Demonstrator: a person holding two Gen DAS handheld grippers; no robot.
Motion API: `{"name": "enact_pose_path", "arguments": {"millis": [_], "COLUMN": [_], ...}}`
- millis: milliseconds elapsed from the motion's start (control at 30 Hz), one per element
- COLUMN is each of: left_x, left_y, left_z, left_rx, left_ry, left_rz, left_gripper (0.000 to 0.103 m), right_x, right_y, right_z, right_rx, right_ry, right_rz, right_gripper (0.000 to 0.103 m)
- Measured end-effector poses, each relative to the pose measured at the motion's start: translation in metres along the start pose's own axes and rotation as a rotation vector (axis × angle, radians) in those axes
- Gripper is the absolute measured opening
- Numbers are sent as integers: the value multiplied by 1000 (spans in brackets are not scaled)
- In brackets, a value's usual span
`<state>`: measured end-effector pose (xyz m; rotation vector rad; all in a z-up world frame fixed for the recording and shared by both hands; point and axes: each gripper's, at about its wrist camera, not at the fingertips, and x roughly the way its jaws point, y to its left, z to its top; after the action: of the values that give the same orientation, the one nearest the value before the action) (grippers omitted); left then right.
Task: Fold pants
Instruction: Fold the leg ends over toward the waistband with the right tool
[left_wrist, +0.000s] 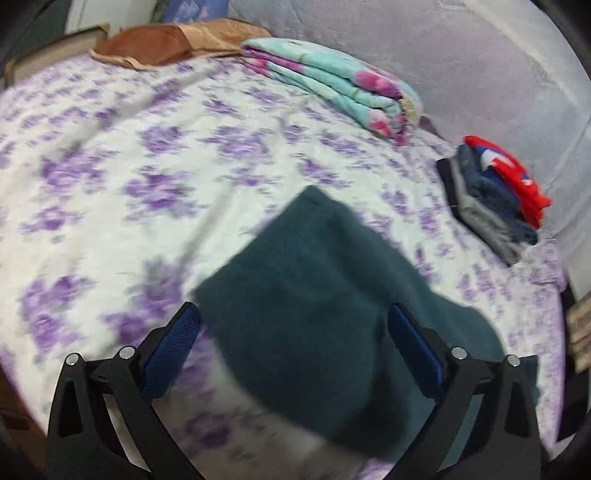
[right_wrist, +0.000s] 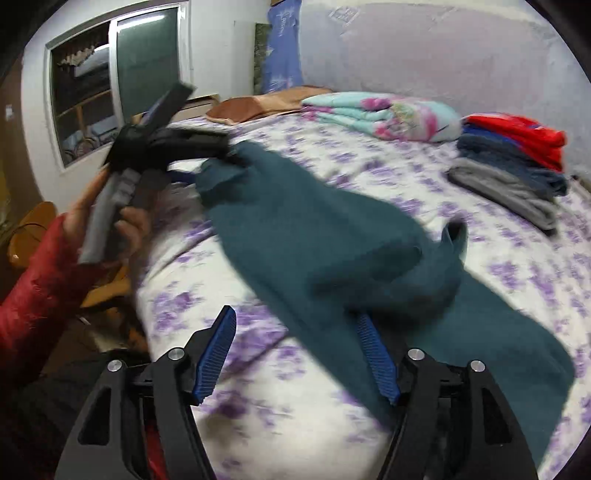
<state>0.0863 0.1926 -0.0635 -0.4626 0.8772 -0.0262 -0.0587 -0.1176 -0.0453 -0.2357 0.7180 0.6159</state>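
Dark teal fleece pants (right_wrist: 332, 236) lie on the purple-flowered bed sheet (left_wrist: 110, 155), both tools, left tool (left_wrist: 293, 341) & right tool (right_wrist: 297, 354), gaping wide, gripping nothing.

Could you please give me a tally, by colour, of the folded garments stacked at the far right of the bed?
Stack of folded garments, as far as the blur allows:
Red: 1
Blue or dark blue: at least 2
Grey: 1
Total: at least 4
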Motion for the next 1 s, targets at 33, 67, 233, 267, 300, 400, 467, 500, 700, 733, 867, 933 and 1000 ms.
{"name": "enact_pose_path", "arguments": {"millis": [33,67,233,267,300,400,467,500,700,733,867,933,1000], "left_x": [1,0,-4,-8,-13,-32,-53,-63,-83,-79,-76,-79,-78], "left_y": [-1,-3,-4,-9,-15,-48,-85,-107,-251,-268,-288,-274,-253], "left_z": [1,2,6,5,4,-5,-14,-21,-103,-121,-165,-157,-139], "left_rx": [-3,-2,25,54,89,210,319,376,762,815,926,887,821], "left_ry": [0,-8,10,-2,-20,-93,-155,-177,-132,-110,-225,-197,-162], "left_rz": [-14,-21,-65,-39,-8,60,75,58,-206,-232,-135,-174,-167], "left_gripper": [98,90,27,27,27,26,26,26,60,97,99,99,99], "right_x": [-5,-9,-41,-46,-51,-69,-84,-90,-131,-135,-155,-151,-138], "right_y": [-1,0,-37,-46,-58,-95,-118,-126,-159,-163,-182,-189,-192], "right_z": [0,0,-14,-17,-23,-41,-54,-58,-84,-87,-107,-114,-118], "right_rx": [-4,-7,97,131,175,339,448,482,632,644,740,789,827], "right_ry": [-11,-16,-61,-65,-72,-106,-140,-154,-241,-246,-279,-280,-268], "right_rz": [6,6,-57,-70,-81,-106,-104,-103,-176,-194,-198,-126,-46], "right_gripper": [68,70,90,90,90,90,90,90,90,90,90,90,90]}}
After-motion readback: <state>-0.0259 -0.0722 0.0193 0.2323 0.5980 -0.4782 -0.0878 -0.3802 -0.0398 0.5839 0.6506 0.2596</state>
